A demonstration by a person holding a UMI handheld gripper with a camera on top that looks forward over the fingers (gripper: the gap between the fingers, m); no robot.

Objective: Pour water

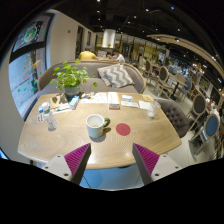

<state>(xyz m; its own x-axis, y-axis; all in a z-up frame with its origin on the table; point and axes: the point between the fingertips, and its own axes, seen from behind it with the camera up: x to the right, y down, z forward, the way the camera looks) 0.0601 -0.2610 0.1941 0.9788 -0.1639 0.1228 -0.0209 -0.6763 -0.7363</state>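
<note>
A round wooden table (60,140) lies ahead of my gripper (111,160). On it a white mug (95,125) stands just beyond the fingers, next to a red coaster (123,129). A clear plastic water bottle (50,117) stands further off to the left, and a clear glass (152,107) stands at the table's right side. My two fingers with magenta pads (77,157) are spread wide at the table's near edge, with nothing between them.
A potted green plant (70,77) stands at the table's far left. Papers and booklets (112,99) lie across the far side. A grey sofa with a patterned cushion (116,75) sits behind. Chairs (177,112) stand to the right.
</note>
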